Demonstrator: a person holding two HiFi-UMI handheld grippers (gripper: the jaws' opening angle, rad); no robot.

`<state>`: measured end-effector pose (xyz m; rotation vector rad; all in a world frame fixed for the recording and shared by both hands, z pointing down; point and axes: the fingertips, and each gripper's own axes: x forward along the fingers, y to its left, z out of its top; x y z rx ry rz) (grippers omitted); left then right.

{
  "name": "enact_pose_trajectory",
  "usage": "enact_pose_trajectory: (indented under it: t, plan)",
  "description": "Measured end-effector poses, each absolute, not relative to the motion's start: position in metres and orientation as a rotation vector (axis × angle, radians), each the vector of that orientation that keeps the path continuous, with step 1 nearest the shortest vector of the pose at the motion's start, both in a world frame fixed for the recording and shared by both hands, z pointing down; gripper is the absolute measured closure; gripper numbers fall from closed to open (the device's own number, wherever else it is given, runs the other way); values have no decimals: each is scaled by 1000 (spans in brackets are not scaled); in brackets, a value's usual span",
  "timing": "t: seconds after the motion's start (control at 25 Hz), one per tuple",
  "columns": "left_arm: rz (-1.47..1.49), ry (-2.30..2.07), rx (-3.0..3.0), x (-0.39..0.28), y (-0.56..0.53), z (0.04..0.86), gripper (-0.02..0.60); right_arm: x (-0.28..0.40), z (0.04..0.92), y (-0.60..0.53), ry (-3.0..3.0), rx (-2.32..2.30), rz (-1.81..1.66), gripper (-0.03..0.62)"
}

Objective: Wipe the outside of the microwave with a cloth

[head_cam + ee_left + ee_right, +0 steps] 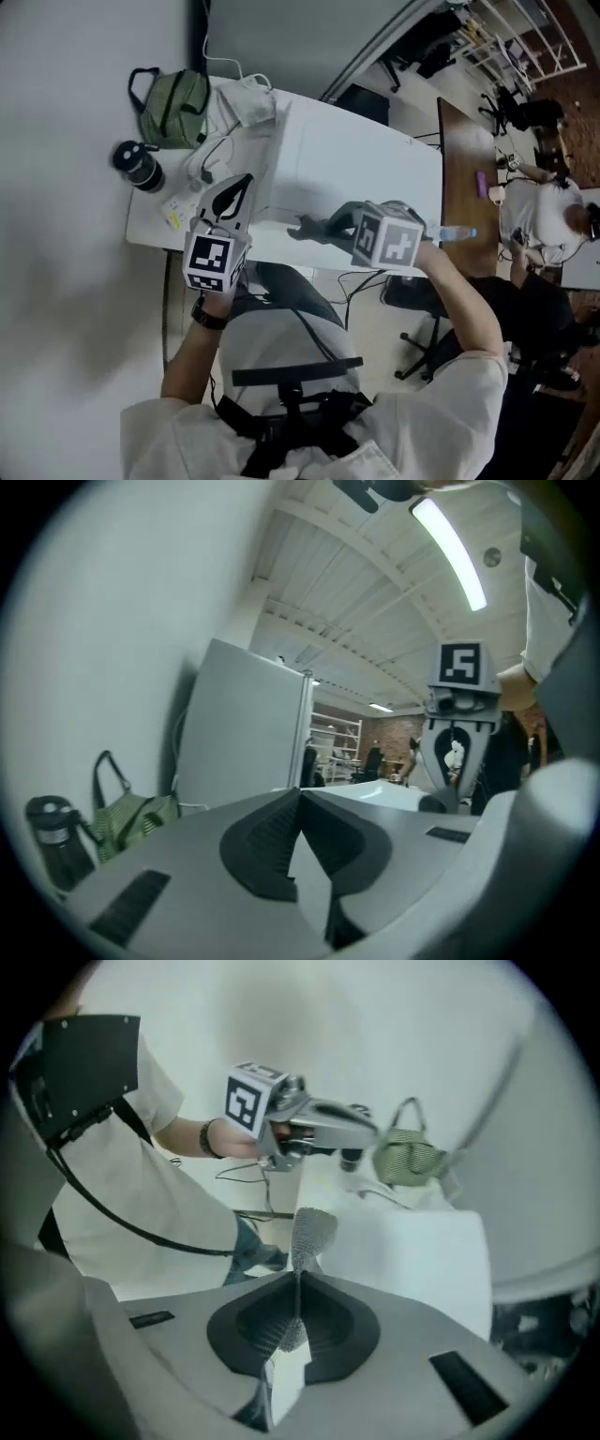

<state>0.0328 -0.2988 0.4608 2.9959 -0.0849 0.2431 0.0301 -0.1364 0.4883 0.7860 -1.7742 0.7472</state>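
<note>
In the head view, the white microwave (pixel 356 159) is standing on the table (pixel 150 230), and the right gripper (pixel 305 228) is reaching over its near top edge. The left gripper (pixel 234 187) is waiting beside the microwave's left side. I am judging that the wiping is under way, but no mark is showing which faces are done. A green bag (pixel 173 105), a dark bottle (pixel 139 167) and loose cables (pixel 211 159) are crowding the left side.

In the left gripper view, the jaws are closing together on nothing, and the microwave is rising just ahead.

In the right gripper view, the jaws are pinching a grey mesh cloth (pixel 309 1232), whose end is sticking out towards the microwave's top.
</note>
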Motion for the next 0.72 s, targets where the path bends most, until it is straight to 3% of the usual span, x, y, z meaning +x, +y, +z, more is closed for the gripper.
enact_pose_trajectory:
  t: [0.36, 0.6, 0.72]
  plan:
    - [253, 197, 3117, 202, -120, 382, 549, 403, 416, 95, -1268, 1368, 771, 579]
    - [320, 32, 3095, 279, -2, 380, 549, 545, 437, 152, -1224, 1406, 563, 579]
    - [371, -46, 3051, 297, 47, 393, 549, 575, 468, 173, -1230, 1347, 522, 579]
